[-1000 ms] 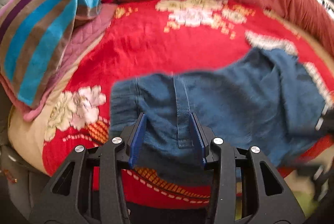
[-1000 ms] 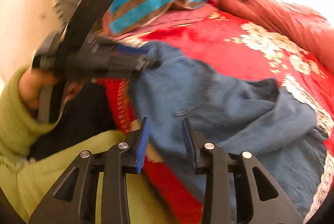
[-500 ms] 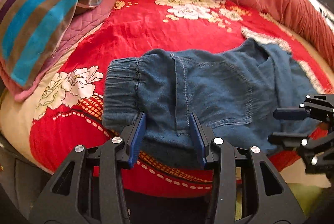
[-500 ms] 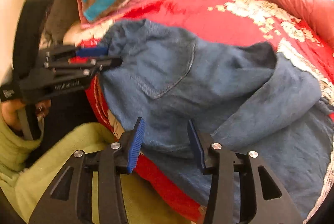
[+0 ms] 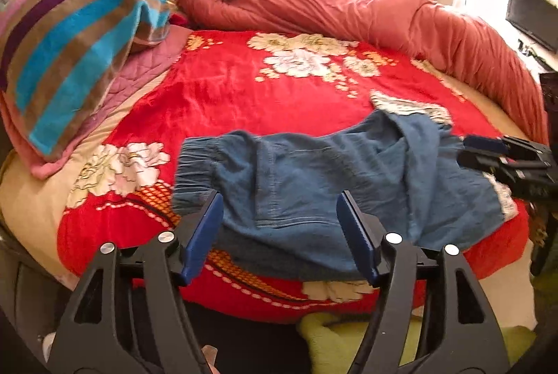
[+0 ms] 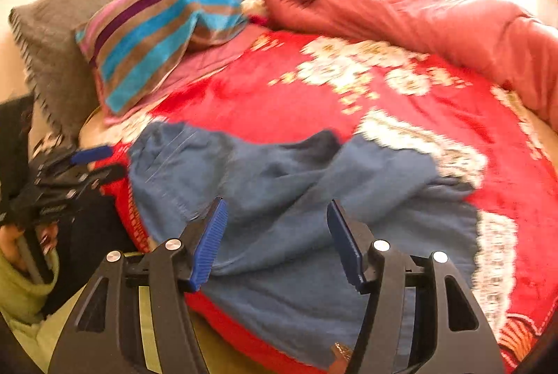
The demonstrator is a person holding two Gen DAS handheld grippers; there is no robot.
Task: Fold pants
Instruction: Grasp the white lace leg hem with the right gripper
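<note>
Left view: striped pillow (image 5: 73, 60) cut off at upper left edge. Left gripper (image 5: 279, 231) bottom centre, jaws wide, nothing between; blue pants (image 5: 331, 185) lie rumpled on red floral blanket (image 5: 244, 95), near hem hidden behind the fingers. Right gripper (image 5: 502, 154) at right edge, blurred, tips seem narrow. Right view: its jaws wide (image 6: 275, 241) over pants (image 6: 279, 199). No readable writing.
</note>
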